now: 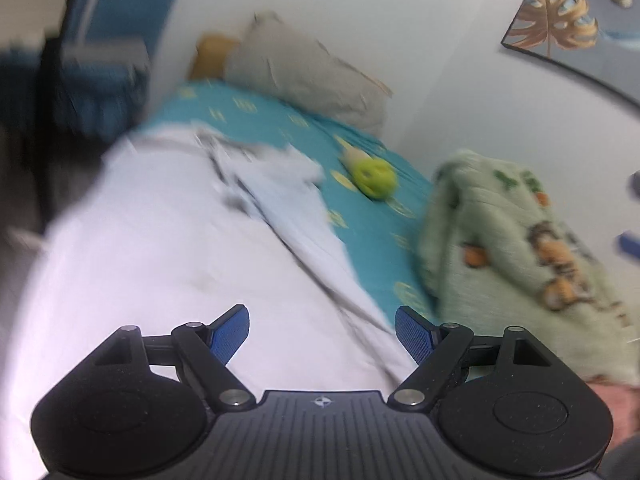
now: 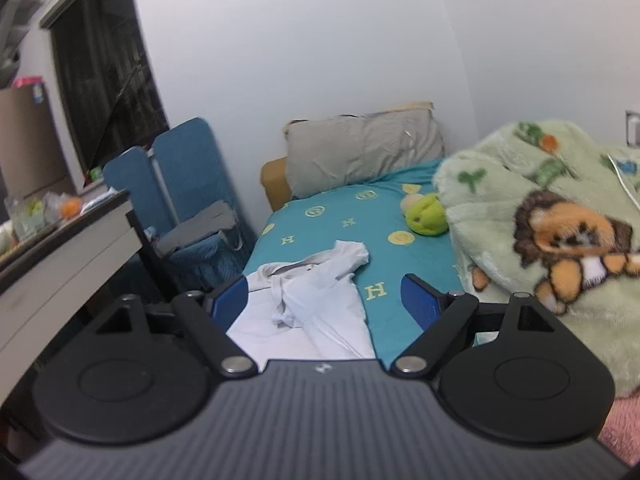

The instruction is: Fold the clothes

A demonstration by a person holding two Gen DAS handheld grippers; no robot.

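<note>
Far left: counter (image 2: 68, 236) carrying small clutter; blue folding chair (image 2: 180, 184) beside it. Centre: bed (image 2: 332, 216) with teal patterned sheet; white garment (image 2: 304, 304) spread on its near left part, crumpled at the collar. Far end: grey pillow (image 2: 360, 152). Right of the garment: green plush toy (image 2: 428, 214), then heaped green lion blanket (image 2: 552, 248). Left hand-held gripper (image 1: 322, 334) and right hand-held gripper (image 2: 324, 300): both with jaws apart, holding nothing, above the garment.

Teal bed (image 2: 384, 220) bears white shirt (image 2: 312, 300), pillow (image 2: 360, 152), blanket (image 2: 540, 220).
</note>
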